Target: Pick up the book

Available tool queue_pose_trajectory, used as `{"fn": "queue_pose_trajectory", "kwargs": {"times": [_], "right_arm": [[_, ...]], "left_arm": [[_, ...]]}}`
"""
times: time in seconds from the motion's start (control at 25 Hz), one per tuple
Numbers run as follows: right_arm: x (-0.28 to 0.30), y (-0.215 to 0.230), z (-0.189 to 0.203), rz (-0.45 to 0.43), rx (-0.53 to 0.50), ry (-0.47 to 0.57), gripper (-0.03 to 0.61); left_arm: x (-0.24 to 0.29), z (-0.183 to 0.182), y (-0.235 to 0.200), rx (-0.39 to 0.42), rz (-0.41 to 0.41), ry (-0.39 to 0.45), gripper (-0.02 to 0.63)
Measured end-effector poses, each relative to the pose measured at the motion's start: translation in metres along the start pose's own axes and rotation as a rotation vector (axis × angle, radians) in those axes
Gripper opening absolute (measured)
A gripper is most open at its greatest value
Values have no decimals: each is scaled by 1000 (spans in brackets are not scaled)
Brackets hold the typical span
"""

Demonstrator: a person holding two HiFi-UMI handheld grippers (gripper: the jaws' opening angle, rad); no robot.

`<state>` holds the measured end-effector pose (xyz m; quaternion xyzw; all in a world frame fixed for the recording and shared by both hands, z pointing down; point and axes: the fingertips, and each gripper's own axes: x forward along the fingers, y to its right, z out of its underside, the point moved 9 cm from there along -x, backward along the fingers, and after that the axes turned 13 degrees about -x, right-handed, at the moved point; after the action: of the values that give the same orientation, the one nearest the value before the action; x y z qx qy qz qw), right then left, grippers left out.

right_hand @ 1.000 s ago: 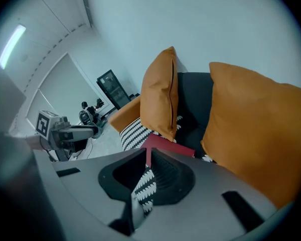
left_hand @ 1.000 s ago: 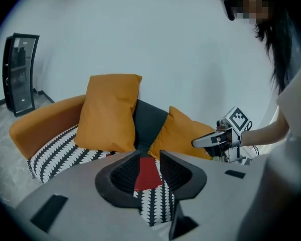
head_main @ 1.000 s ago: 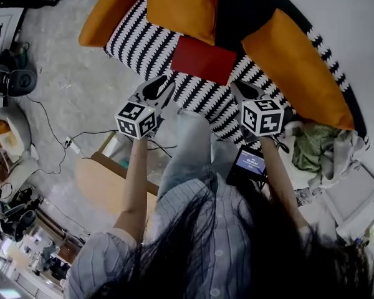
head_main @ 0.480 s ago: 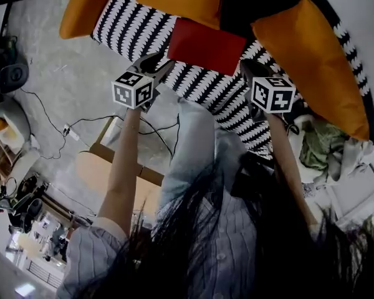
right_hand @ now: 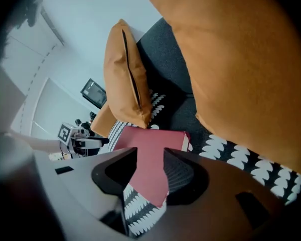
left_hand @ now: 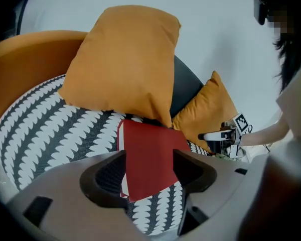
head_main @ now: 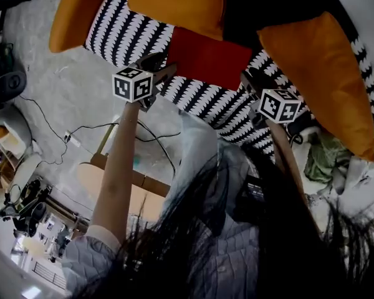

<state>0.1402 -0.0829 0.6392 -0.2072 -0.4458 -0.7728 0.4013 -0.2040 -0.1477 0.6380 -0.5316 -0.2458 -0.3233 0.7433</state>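
The only print I can read is the black-and-white square code on each marker cube (head_main: 132, 84). The red book (head_main: 207, 58) shows me a plain cover. It lies flat on the zigzag-patterned seat (head_main: 128, 36), its far end tucked under the big orange cushion (left_hand: 123, 59). A second orange cushion (left_hand: 205, 115) sits at its 3 o'clock in the left gripper view.

In the head view the book is at about 1 o'clock from the left gripper (head_main: 161, 68) and 10 o'clock from the right gripper (head_main: 252, 80).

A second ago both grippers hung short of the seat, over the person's lap. They have since come down and now flank the book's near edge, and the book fills more of the head view.

Both pairs of jaws have just been opening. The left pair stands wide apart and the right pair less so. Each has a near corner of the book showing in its gap, and neither pair is pressing on it.

The left gripper view gives me the white page edge along the book's 9 o'clock side, and the other gripper out at 3 o'clock. The right gripper view shows the page block at the book's 3 o'clock end, plus a dark screen (right_hand: 94, 93) on the far wall. Only the head view shows the grey floor (head_main: 62, 73) beside the seat.
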Motion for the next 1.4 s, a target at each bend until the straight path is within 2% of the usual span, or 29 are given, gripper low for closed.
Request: {"fn": "queue_pose_trajectory", "kwargs": {"times": [0.12,0.24,0.36,0.48,0.68,0.84,1.0,1.16,1.4], "right_arm": [[8,9,-2,3,95,30,211],[19,24,8,-12,187,4,258],[35,32,24,-17,171,-53,280],[48,32,27,-67,168,-99,296],[70,31,31,-126,258,-140,314],[74,35,36,-87,282,-156,324],[74,37,37,-88,276,-163,324],[74,35,37,-64,273,-170,322],[62,23,33,-16,262,-173,322]], "left_arm": [[9,-8,-14,-17,42,-59,304],[21,-11,-27,-15,59,-119,322],[31,-7,-43,-20,65,-165,333],[39,-7,-50,-39,99,-205,339],[54,-7,-52,-56,140,-269,348],[58,-9,-51,-66,157,-283,354],[61,-6,-56,-131,158,-228,354],[62,0,-49,-58,121,-217,353],[63,-1,-35,39,69,-268,353]]}}
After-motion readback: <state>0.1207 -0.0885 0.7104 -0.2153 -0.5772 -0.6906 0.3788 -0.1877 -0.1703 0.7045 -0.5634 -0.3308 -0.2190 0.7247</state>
